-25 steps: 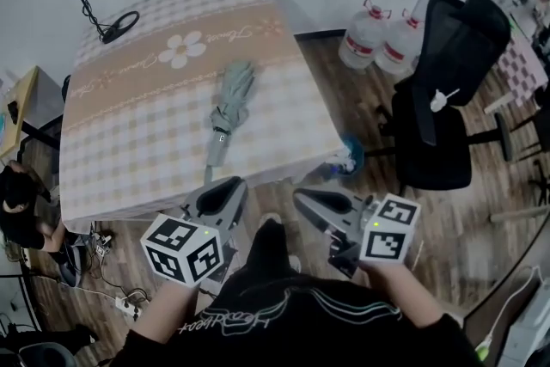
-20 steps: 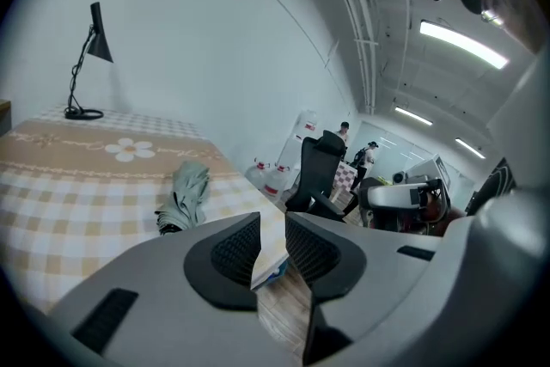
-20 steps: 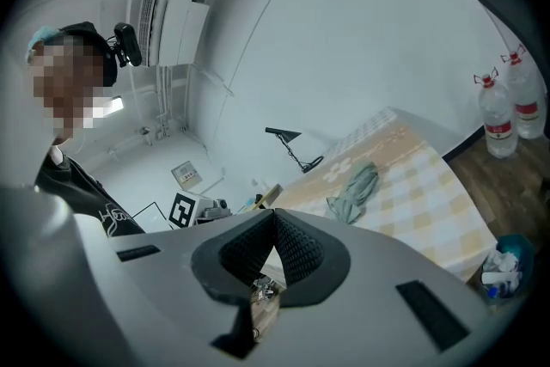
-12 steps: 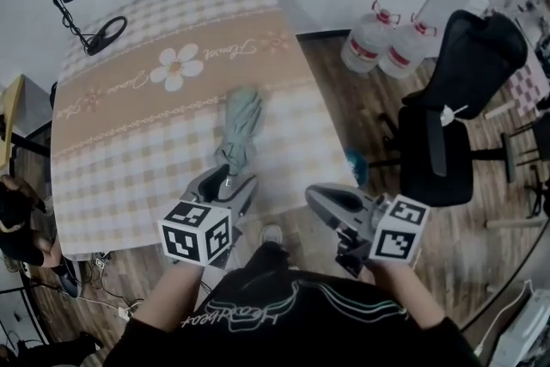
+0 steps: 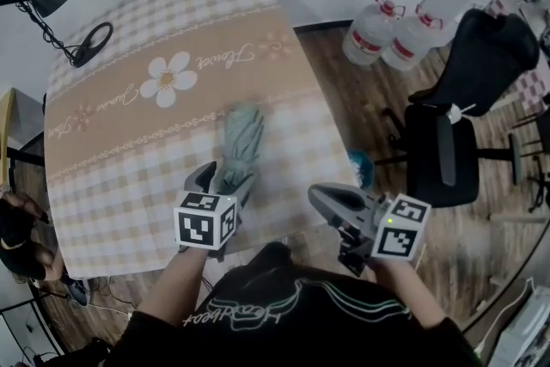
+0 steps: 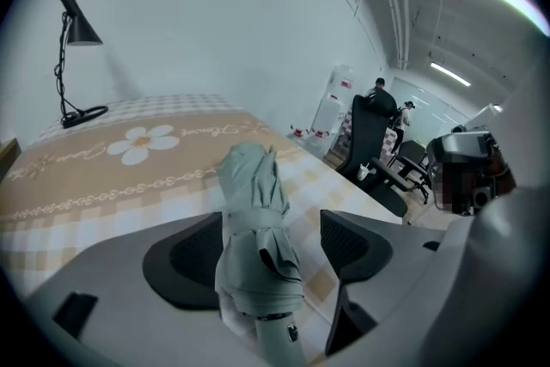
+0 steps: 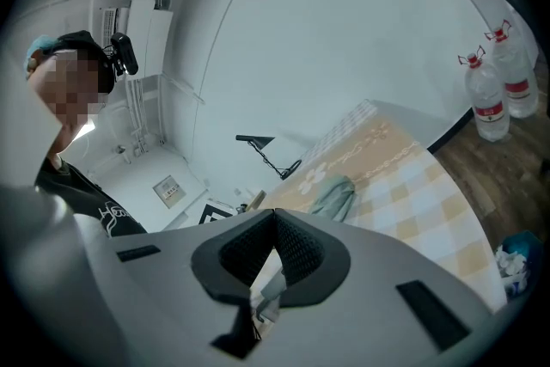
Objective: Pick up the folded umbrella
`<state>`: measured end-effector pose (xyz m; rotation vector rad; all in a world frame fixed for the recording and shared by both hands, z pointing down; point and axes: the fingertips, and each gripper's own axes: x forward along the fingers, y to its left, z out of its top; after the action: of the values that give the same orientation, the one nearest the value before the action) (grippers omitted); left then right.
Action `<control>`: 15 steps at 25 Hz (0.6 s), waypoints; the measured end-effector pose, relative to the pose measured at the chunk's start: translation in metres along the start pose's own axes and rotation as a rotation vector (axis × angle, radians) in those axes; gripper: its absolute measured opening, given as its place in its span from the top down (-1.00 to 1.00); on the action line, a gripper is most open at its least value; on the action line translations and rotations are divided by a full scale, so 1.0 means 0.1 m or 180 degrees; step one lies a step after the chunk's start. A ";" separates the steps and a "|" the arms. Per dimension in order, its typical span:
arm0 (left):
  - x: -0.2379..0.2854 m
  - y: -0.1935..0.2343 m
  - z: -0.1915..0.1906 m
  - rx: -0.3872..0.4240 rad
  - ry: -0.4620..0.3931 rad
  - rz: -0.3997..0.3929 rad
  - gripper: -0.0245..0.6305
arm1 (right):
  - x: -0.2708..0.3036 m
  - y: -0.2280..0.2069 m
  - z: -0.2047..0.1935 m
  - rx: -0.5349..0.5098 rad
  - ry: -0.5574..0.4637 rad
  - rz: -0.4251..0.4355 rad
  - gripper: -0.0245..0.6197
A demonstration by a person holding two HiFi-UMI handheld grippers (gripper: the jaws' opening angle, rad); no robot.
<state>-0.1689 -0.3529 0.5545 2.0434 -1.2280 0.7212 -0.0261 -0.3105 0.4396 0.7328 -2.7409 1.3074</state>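
Observation:
The folded grey-green umbrella (image 5: 239, 133) lies on the checked tablecloth (image 5: 129, 142), handle end toward the near edge. My left gripper (image 5: 222, 182) straddles that handle end. In the left gripper view the umbrella (image 6: 253, 219) sits between the two dark pads (image 6: 185, 262), which stand apart from it; the jaws are opening. My right gripper (image 5: 320, 195) hovers off the table's near right corner, shut with nothing in it. Its view has the tips meeting (image 7: 273, 219) and the umbrella (image 7: 333, 198) far ahead.
A black desk lamp (image 5: 51, 0) stands at the table's far left corner. On the wooden floor to the right are water bottles (image 5: 387, 30), a black office chair (image 5: 464, 99) and a small teal object (image 5: 361, 169). A person (image 5: 17, 228) is at the left edge.
My left gripper has moved forward and down over the table's near edge onto the umbrella's handle end, and its jaws have spread apart. The right gripper has drifted slightly forward, still shut.

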 end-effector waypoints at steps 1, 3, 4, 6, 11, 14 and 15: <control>0.07 -0.02 0.02 0.0021 0.0072 0.0011 -0.11 | -0.03 -0.04 0.04 0.0014 0.0013 0.0010 0.89; 0.21 -0.07 0.05 0.0044 0.0172 0.0034 -0.11 | -0.09 -0.15 0.12 0.0040 0.0022 0.0018 0.89; 0.29 -0.09 0.07 0.0051 0.0211 0.0048 -0.12 | -0.12 -0.21 0.15 0.0052 0.0019 0.0016 0.89; 0.46 -0.12 0.04 0.0057 0.0284 0.0090 -0.12 | -0.16 -0.35 0.17 0.0071 0.0009 0.0002 0.89; 0.75 -0.04 -0.13 0.0084 0.0404 0.0203 -0.12 | -0.10 -0.57 0.19 0.0074 -0.0029 -0.0053 0.89; 0.83 -0.05 -0.20 0.0100 0.0478 0.0220 -0.12 | -0.10 -0.63 0.23 0.0086 -0.0060 -0.0093 0.89; 0.83 -0.05 -0.21 0.0086 0.0487 0.0237 -0.12 | -0.10 -0.65 0.23 0.0093 -0.0069 -0.0100 0.89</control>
<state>-0.1326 -0.3814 0.6272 1.9334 -1.2172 0.9161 0.0140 -0.3584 0.4698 0.7933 -2.7205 1.3442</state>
